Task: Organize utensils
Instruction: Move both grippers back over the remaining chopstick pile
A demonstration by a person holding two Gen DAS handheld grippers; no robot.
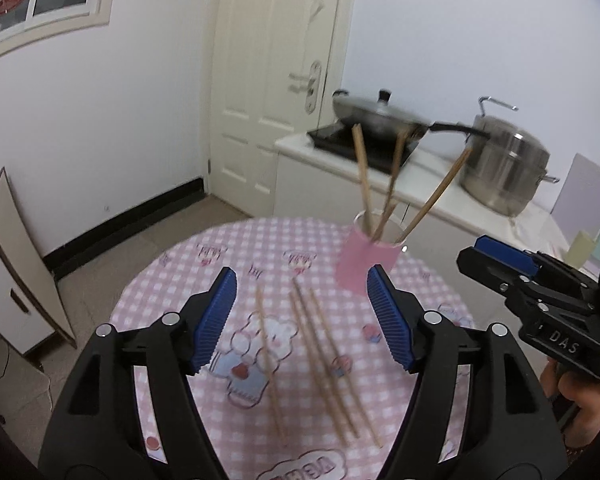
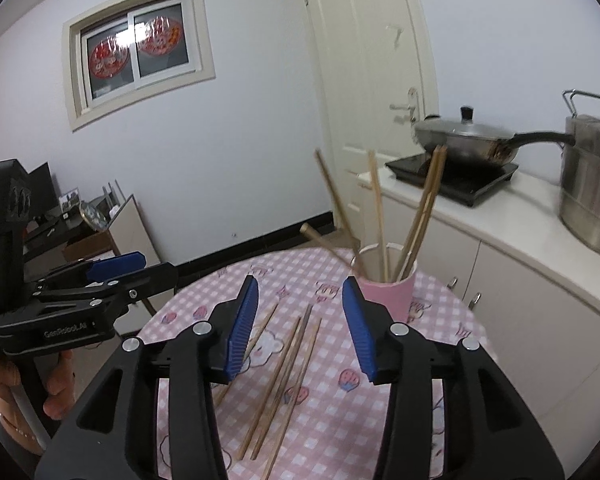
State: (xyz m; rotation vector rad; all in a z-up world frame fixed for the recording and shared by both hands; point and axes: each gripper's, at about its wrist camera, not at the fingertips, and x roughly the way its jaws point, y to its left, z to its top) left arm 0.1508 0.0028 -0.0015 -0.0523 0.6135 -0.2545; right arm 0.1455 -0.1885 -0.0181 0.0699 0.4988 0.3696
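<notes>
Chopsticks on table: four. Chopsticks in cup: about six, partly overlapping. Cup: one. Wok: one. Steamer pot: one. Grippers: two.

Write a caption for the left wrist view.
Open left hand-held gripper over four loose chopsticks on a checked tablecloth, pink cup behind.

my right gripper, side of body: "DAS" in pale letters | my left gripper, side of body: "GenRobot.AI", small and soft | tablecloth, near edge: pink bubble lettering, seen upside down, too blurred for me to read
</notes>
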